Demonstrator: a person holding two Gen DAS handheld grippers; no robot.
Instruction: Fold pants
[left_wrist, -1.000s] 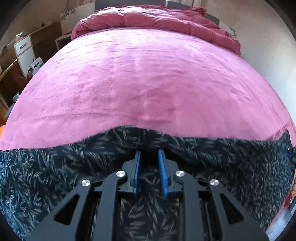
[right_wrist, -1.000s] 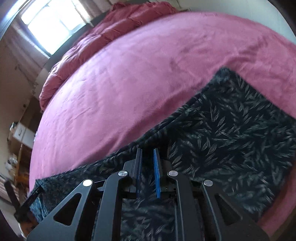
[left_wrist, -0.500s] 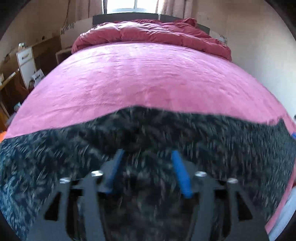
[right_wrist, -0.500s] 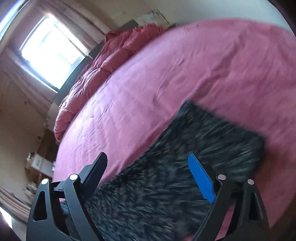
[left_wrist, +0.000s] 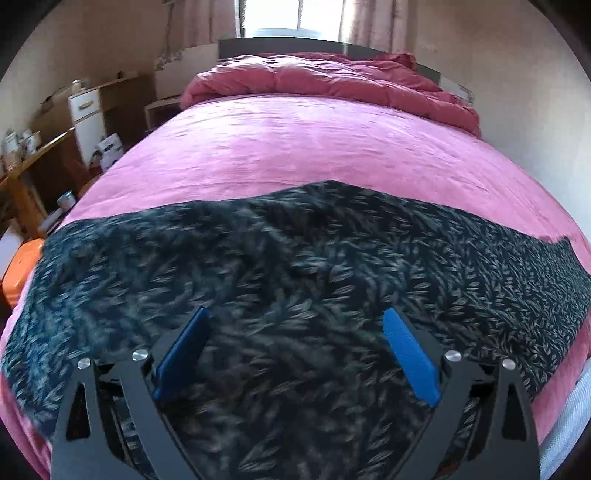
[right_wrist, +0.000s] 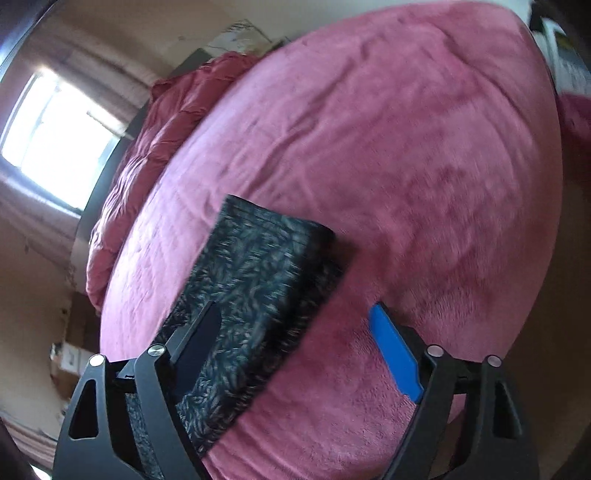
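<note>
The pants (left_wrist: 295, 266) are dark with a pale leaf print and lie as a long band across the near end of the pink bed (left_wrist: 314, 147). My left gripper (left_wrist: 295, 332) is open and empty, raised above the middle of the pants. In the right wrist view one end of the pants (right_wrist: 258, 280) lies flat on the bed (right_wrist: 406, 147). My right gripper (right_wrist: 295, 332) is open and empty above that end, its left finger over the cloth and its right finger over bare blanket.
A bunched red duvet (left_wrist: 325, 81) lies at the head of the bed under a window (left_wrist: 277, 14). Wooden furniture with a white drawer (left_wrist: 85, 107) stands on the left. An orange object (left_wrist: 18, 266) sits by the bed's near left corner.
Both grippers have opened and let go of the pants edge. Both have pulled back and up from the cloth. The right gripper has also swung towards the pants' end.
</note>
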